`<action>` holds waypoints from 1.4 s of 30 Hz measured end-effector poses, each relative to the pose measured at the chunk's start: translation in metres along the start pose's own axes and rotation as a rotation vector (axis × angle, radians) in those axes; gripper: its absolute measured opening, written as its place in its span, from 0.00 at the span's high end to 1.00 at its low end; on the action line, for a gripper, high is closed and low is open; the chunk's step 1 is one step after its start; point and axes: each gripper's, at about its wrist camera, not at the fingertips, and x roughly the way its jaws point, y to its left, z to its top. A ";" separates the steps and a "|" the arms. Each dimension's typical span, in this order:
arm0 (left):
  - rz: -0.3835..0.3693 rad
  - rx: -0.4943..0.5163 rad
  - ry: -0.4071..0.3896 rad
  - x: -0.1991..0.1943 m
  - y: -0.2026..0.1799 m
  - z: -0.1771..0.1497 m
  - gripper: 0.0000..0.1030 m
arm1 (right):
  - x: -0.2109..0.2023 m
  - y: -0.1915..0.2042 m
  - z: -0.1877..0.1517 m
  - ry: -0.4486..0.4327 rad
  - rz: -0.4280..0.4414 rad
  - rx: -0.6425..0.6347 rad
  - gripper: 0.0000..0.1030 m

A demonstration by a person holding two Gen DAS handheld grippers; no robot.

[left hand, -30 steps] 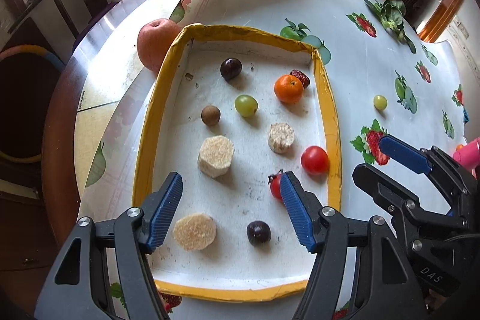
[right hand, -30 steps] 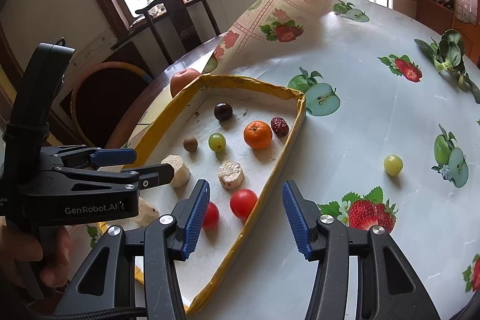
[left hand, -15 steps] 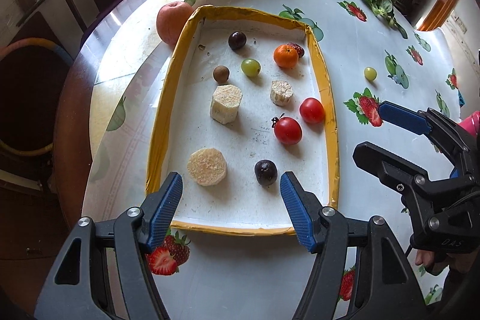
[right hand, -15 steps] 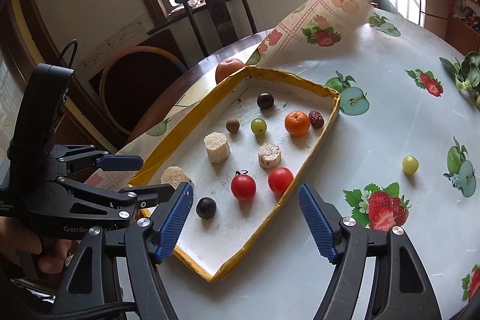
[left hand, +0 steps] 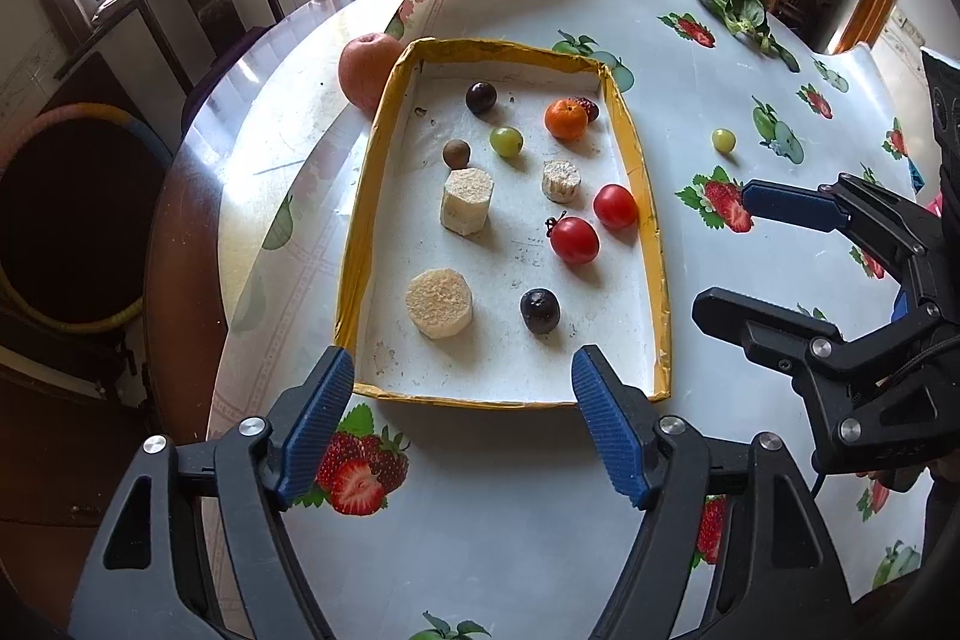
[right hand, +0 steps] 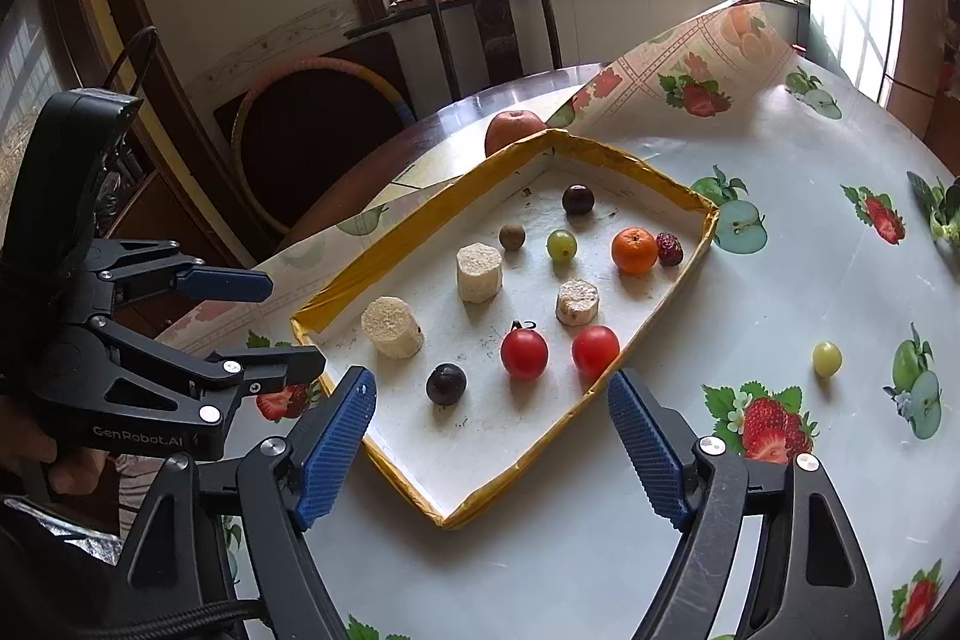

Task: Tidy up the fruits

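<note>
Since a second ago both tools have pulled back from the tray: my left gripper (left hand: 462, 418), which hung over the dark plum and the red tomato, now sits low in its frame, clear of the tray's near rim. My right gripper (right hand: 489, 451) has backed off likewise.

Both sets of fingers stand wide apart, holding nothing.

Outward from the left fingertips: yellow-edged tray (left hand: 504, 403) at centre, holding a dark plum (left hand: 539, 310), two cherry tomatoes (left hand: 574, 239), three pale cut rounds (left hand: 438, 303), a mandarin (left hand: 565, 119), a green grape (left hand: 506, 141).

Outside it: a loose grape (left hand: 723, 140) at right of frame on the tablecloth (left hand: 510, 520), and an apple (left hand: 367, 70) against the tray's far left corner.

Risks, as I judge them:
- Loose grape is round and the cloth slick; a glancing finger sends it rolling away.
- Hard squeeze splits it.
- Apple may be too broad for my jaws and slip.
- Grippers hang close; crossing paths means a knock.
</note>
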 end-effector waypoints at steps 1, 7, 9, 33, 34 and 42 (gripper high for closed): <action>-0.001 -0.001 -0.008 -0.002 0.000 0.000 0.26 | -0.001 0.001 0.000 0.001 0.001 -0.009 0.20; 0.000 -0.009 -0.034 -0.014 0.002 -0.002 0.26 | -0.007 0.007 -0.001 0.001 0.008 -0.036 0.19; 0.004 -0.012 -0.039 -0.017 0.003 -0.004 0.26 | -0.009 0.009 -0.002 0.000 0.012 -0.044 0.19; -0.019 -0.008 -0.027 -0.013 0.005 -0.005 0.26 | -0.024 -0.027 -0.037 -0.015 -0.027 0.122 0.19; -0.024 -0.006 -0.027 -0.012 0.005 -0.004 0.26 | -0.025 -0.031 -0.039 -0.015 -0.034 0.135 0.19; -0.045 -0.013 -0.028 -0.007 0.008 0.005 0.26 | -0.023 -0.058 -0.051 -0.011 -0.091 0.228 0.19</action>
